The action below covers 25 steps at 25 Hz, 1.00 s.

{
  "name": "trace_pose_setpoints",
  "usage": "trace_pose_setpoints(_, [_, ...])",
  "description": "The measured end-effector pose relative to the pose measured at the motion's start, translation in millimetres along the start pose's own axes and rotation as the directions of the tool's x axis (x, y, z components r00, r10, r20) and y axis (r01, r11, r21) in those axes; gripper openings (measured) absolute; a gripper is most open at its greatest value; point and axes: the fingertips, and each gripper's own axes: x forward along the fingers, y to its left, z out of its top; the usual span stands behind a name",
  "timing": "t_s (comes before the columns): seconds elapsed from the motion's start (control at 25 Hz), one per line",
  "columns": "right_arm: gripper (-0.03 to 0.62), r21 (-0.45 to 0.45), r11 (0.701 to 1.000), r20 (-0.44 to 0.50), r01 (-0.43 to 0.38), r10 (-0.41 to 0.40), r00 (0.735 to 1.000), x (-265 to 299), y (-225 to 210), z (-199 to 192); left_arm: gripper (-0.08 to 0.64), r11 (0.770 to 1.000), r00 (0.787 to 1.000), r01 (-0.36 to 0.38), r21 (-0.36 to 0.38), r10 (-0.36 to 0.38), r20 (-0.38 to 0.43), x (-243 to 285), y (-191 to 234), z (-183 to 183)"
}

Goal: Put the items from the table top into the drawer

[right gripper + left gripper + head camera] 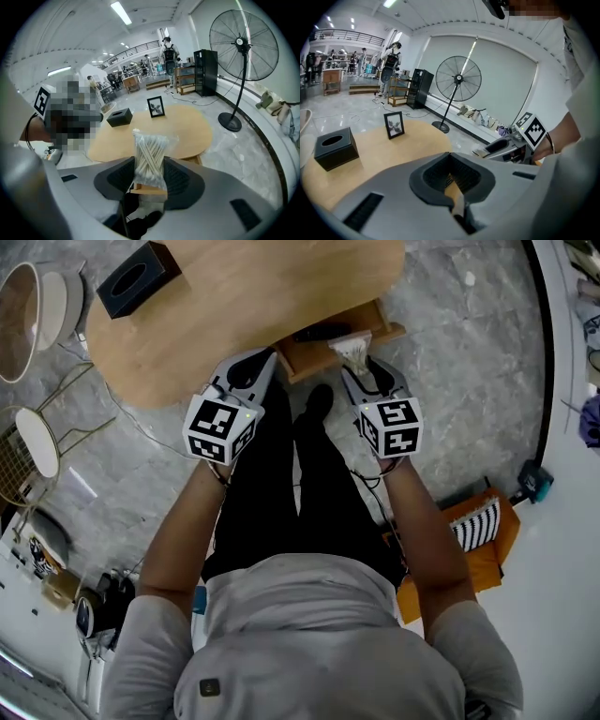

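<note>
Pinching a bag of cotton swabs is what the right gripper is doing rn. Its pads are clamped on the bag's lower half from both sides, so the fingers aren't together, they're stopped on the plastic. The bag's long axis runs along the fingers and the top half pokes out well past the tips.

Left gripper: fingers pressed nearly together, only a thin slit btw them w/ wood colour showing through. Nothing pinched afaict.

Key relation imo: the drawer is open under the edge of the table. It's just ahead of and below the right fingertips, a touch to their inner side (toward the left gripper). In the head view the bag's far end sits at or over the drawer's rim, can't tell if it's touching.

Both sets of tips are near the drawer front, but the right one lines up w/ the opening and has the cargo. So the next move is prob nosing the bag in tip-first, ahead and down, then letting go. B/c the bag sticks out lengthwise, it needs to clear the rim b4 the pads spread.

Left on the table top, far beyond both sets of fingers: a tissue box and a photo frame. So the task looks partway, not done.
</note>
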Motion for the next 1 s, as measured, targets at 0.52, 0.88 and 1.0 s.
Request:
trace_pose_setpoints(0.52, [0.201, 0.017, 0.999, -0.138, -0.050, 0.052, 0.989, 110.2, -5.8, -92.8, 0.009, 0.998, 0.998, 0.013, -0.053, -0.016, -0.062, 57.8, 25.7, -89.3])
trace_pose_setpoints(0.88, [0.201, -0.029, 0.992, -0.250, -0.121, 0.110, 0.962, 178.9, -1.4, -137.9, 0.009, 0.995, 0.996, 0.000, -0.098, -0.009, -0.090, 79.6, 50.5, -130.6])
trace_pose_setpoints(1.0, [0.201, -0.041, 0.987, -0.284, -0.153, 0.136, 0.949, 201.1, 7.7, -149.1, 0.009, 0.994, 0.996, -0.008, -0.109, -0.002, -0.090, 82.5, 60.4, -137.8])
